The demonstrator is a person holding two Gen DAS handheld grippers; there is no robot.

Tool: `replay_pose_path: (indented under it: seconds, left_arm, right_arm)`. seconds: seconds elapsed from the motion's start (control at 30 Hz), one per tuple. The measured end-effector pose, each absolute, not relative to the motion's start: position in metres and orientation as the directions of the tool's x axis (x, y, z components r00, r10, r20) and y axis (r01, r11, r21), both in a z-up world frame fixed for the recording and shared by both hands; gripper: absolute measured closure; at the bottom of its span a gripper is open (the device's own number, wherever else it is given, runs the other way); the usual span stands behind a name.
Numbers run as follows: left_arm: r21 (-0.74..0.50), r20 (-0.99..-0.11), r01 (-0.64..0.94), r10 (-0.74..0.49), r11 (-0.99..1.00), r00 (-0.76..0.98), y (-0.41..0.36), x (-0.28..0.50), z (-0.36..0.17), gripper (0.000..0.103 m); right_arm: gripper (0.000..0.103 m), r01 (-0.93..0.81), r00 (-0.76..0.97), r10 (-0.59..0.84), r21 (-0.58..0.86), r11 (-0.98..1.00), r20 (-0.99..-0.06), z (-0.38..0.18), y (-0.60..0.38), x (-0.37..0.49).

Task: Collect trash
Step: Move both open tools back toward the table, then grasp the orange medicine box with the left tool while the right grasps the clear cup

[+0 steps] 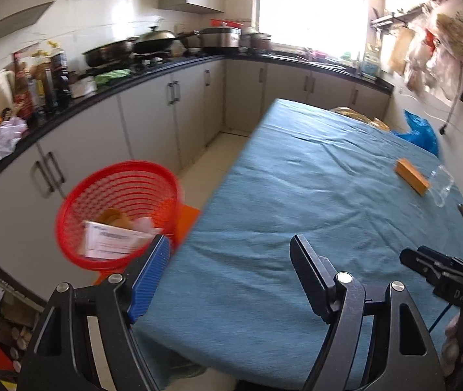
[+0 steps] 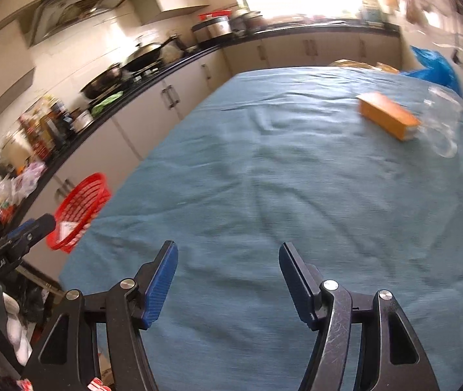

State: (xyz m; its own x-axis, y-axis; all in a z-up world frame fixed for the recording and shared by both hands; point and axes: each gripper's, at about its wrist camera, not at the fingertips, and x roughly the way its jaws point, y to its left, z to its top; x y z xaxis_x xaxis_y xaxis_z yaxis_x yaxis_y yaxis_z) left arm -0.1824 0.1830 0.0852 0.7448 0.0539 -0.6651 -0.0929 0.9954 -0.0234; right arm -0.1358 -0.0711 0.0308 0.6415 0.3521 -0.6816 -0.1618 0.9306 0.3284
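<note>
Both the left hand-held gripper [image 1: 228, 251] and the right hand-held gripper [image 2: 228, 257] are seen released and empty above the blue-clothed surface [image 2: 264, 179], with an orange rectangular carton [image 2: 387, 115] beside a clear plastic container [image 2: 443, 123] far right, and a red mesh plastic basket [image 1: 117, 211] holding papers off its left edge.

Empty, spread right gripper [image 2: 228, 273] over blue tablecloth [image 2: 264, 179]; far off, blurred, seemingly orange box [image 2: 387, 115].
</note>
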Motion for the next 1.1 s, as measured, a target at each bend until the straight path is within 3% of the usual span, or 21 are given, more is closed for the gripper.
replay_pose_path:
  seconds: [0.27, 0.33, 0.47, 0.93, 0.97, 1.1]
  left_arm:
    - [-0.058, -0.700, 0.024, -0.058, 0.998, 0.711, 0.131, -0.154, 0.070, 0.028]
    - [-0.059, -0.701, 0.045, -0.074, 0.997, 0.709, 0.119, -0.148, 0.068, 0.028]
    - [-0.082, -0.712, 0.072, -0.109, 0.994, 0.694, 0.098, -0.134, 0.065, 0.028]
    - [-0.191, -0.761, 0.242, -0.299, 0.951, 0.576, -0.012, -0.026, 0.077, 0.028]
    - [-0.206, -0.764, 0.244, -0.312, 0.947, 0.565, -0.018, -0.017, 0.075, 0.028]
    - [-0.255, -0.771, 0.236, -0.345, 0.938, 0.535, -0.051, 0.019, 0.069, 0.027]
  right_arm:
    - [0.031, 0.049, 0.691, 0.165, 0.272, 0.961, -0.704, 0.029, -0.186, -0.122]
    - [0.025, 0.107, 0.702, 0.099, 0.242, 0.964, -0.705, 0.035, -0.216, -0.111]
    - [0.021, 0.204, 0.729, 0.000, 0.218, 0.954, -0.684, 0.048, -0.259, -0.082]
    - [0.020, 0.253, 0.725, -0.043, 0.208, 0.945, -0.687, 0.030, -0.291, 0.016]
    - [0.021, 0.244, 0.726, -0.031, 0.214, 0.946, -0.687, 0.029, -0.293, 0.018]
    - [0.063, 0.222, 0.720, 0.030, 0.271, 0.937, -0.693, 0.024, -0.305, 0.023]
